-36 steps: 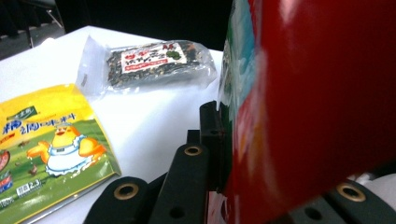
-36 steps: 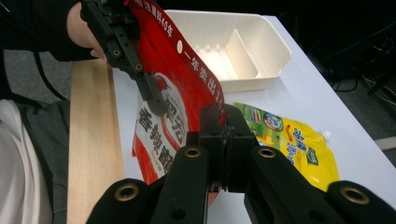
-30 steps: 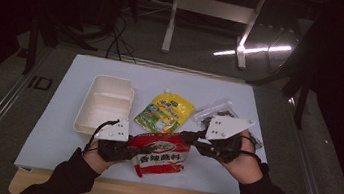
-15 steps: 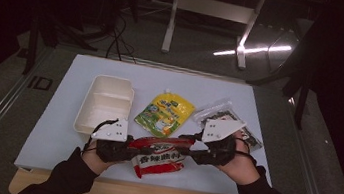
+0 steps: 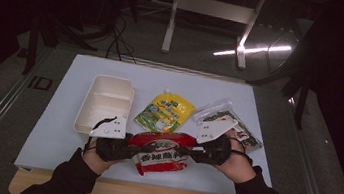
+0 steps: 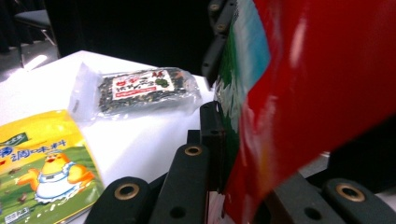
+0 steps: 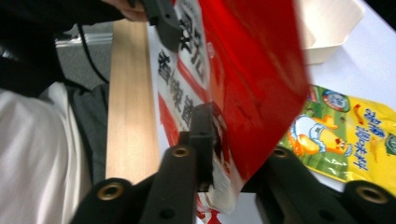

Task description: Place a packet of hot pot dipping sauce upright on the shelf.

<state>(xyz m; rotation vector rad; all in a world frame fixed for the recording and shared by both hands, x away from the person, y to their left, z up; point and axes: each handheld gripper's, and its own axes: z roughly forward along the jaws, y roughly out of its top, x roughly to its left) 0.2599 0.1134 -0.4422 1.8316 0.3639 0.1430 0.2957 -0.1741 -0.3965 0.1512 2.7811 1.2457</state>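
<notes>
Step in hand, by judgement: tearing open the red packet (image 5: 162, 152), stretched between left gripper (image 5: 112, 148) and right gripper (image 5: 209, 152) above the table's (image 5: 55, 127) near edge. Both pairs of jaws pinched opposite ends, the right having just closed. Next: pulling apart firmly, without slipping.

red packet (image 5: 162, 152) — white lettering | yellow pouch (image 5: 165, 112) | cream tray (image 5: 105, 104)
</notes>
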